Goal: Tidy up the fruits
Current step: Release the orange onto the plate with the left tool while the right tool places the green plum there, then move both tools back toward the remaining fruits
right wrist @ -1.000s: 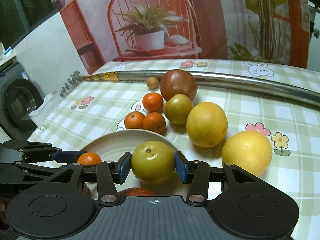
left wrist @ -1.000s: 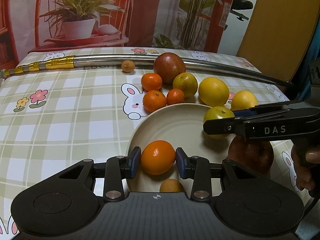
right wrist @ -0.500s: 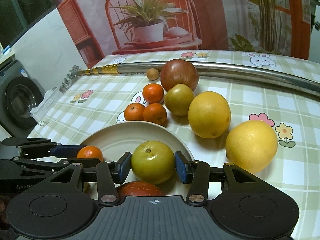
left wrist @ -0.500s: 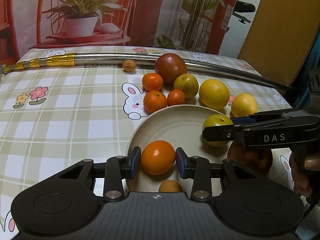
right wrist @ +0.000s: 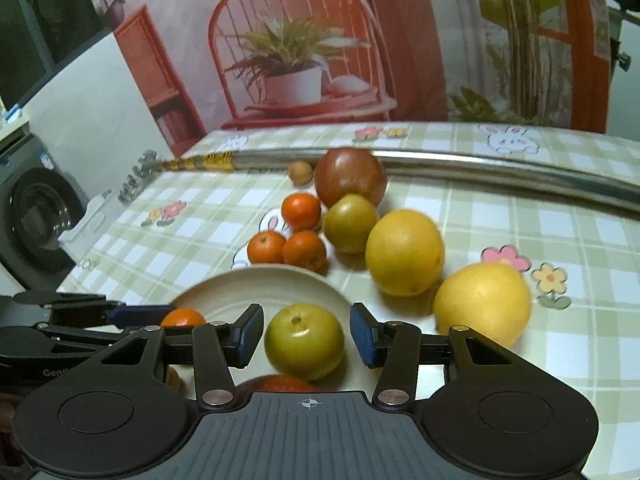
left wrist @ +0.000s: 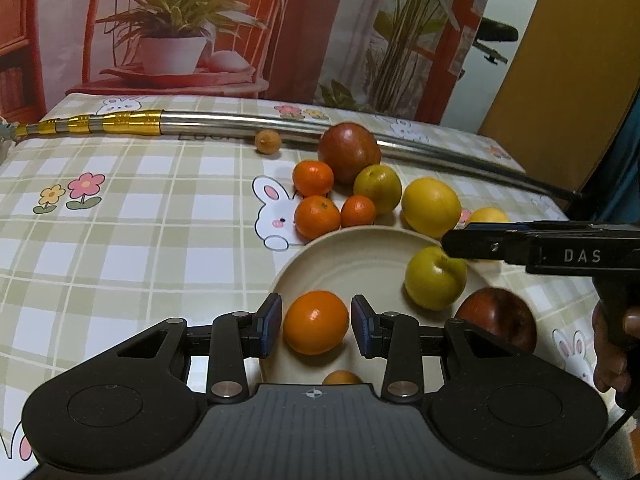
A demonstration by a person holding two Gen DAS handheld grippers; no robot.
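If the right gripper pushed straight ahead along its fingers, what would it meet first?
The green apple between the open right gripper fingers, resting on the plate. Beyond it probably the small oranges past the far rim; depth is unclear.

Black left claw (left wrist: 316,326) with blue pads (left wrist: 273,324), silver screws, ribbed grey housing.

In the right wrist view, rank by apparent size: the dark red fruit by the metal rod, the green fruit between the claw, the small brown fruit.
1. Dark red fruit and green fruit: alike; the green one is nearer, so unsure.
2. Small brown fruit: clearly smallest.
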